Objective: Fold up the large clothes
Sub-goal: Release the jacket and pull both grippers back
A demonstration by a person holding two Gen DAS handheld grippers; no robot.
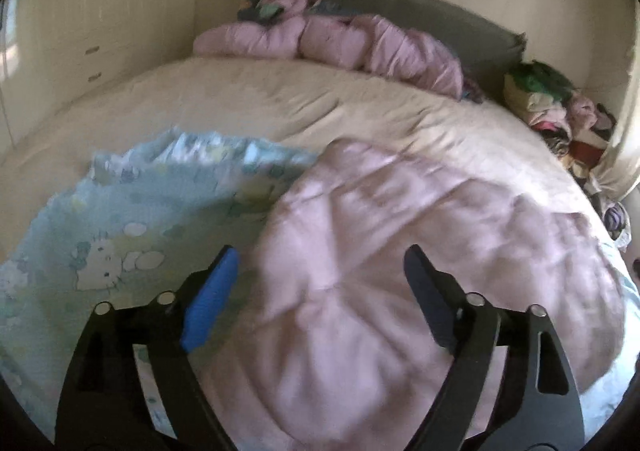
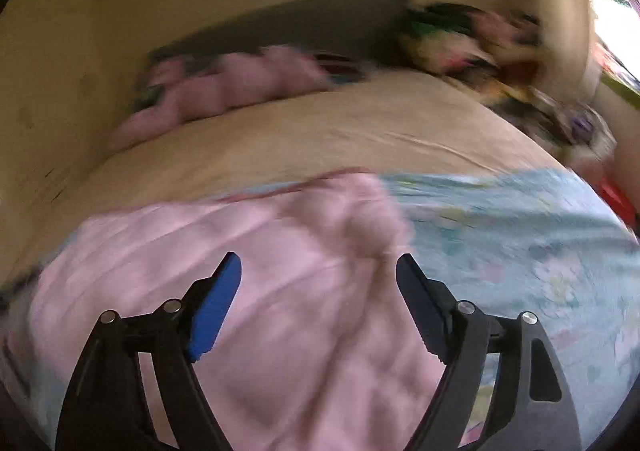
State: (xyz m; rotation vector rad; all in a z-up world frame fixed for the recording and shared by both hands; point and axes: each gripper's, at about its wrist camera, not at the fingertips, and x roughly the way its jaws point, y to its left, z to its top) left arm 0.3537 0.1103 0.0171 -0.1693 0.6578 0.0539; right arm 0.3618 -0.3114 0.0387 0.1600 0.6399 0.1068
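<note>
Left wrist view, L to R. Far left: wardrobe (image 1: 92,11) w/ dark handles, top and left side cut by fisheye rim. Beige bed (image 1: 240,99) across the middle. On its near part, pale blue cartoon-print quilt (image 1: 132,211), pink underside turned over it (image 1: 380,251); fold edge soft w/ blur, lower portion hidden behind gripper frame. Left gripper (image 1: 320,265) low centre, above the pink layer, jaws wide apart, nothing between them; contact w/ fabric can't be judged. Blue pad on one finger (image 1: 212,303), other finger dark, its pad face barely visible. At the head end, crumpled pink bedding (image 1: 332,39) against grey headboard (image 1: 420,7); small green item on it too small to identify. Far right: heap of mixed clothes (image 1: 560,111), partly cut by rim, individual pieces not separable.

Right wrist view, L to R; heavy motion blur throughout. Beige wall at left, details smeared. Same pink bedding (image 2: 224,91) and headboard (image 2: 280,23) up top, outlines streaked. Pink layer of the quilt (image 2: 240,271) fills lower left and centre, blue print side (image 2: 500,231) to the right, pattern unreadable. Right gripper (image 2: 319,267) over the pink part near the boundary, jaws spread, holding nothing; blue pad (image 2: 216,307) on left finger. Clothes heap (image 2: 480,47) upper right, just colour streaks. Overexposed window (image 2: 616,19) at far right edge, blown out. Red object (image 2: 616,195) at right rim, unidentifiable.
</note>
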